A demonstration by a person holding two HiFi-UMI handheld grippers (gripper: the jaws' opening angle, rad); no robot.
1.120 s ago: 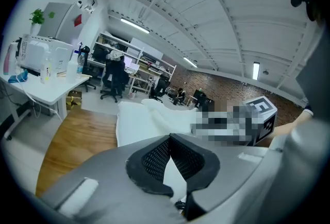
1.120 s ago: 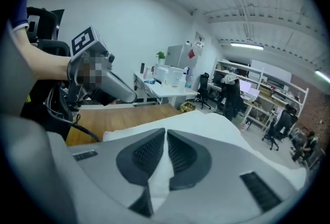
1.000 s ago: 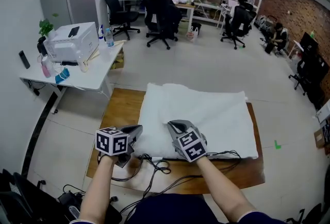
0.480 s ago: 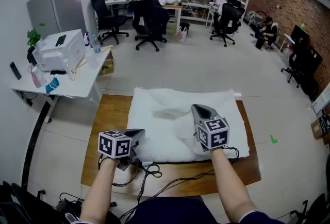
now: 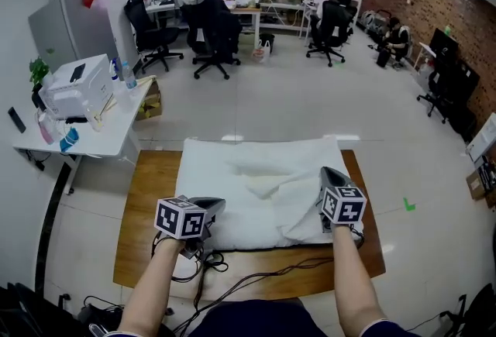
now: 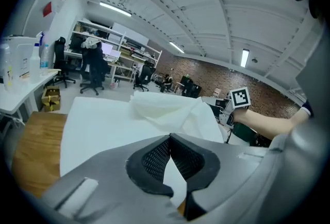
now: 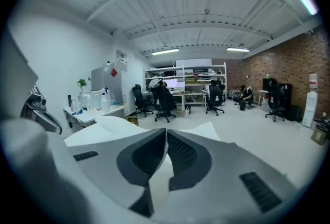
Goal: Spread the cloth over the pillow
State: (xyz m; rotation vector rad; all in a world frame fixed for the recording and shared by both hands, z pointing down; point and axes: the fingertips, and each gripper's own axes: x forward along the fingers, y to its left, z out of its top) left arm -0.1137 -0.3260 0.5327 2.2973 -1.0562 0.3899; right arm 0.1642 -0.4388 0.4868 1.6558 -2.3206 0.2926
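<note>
- Cloth (image 5: 283, 192) lies rumpled on the white pillow (image 5: 205, 165) atop a wooden table (image 5: 147, 211).
- Left gripper (image 5: 211, 208) jaws pinch its near-left edge.
- Right gripper (image 5: 328, 173) jaws clamp its right edge.

The pillow (image 5: 209, 165) lies on the bench (image 5: 147, 196), ahead of and between the two tongs. The left tongs (image 5: 215, 205) sit at its near left corner, the right tongs (image 5: 327, 173) at its near right edge. The cloth (image 5: 267, 184) lies on the pillow, bunched nearer the right tongs. Cables (image 5: 240, 277) trail on the bench behind both tongs. Far left of the left tongs, a printer (image 5: 74, 87) stands on a second bench (image 5: 116, 138).
</note>
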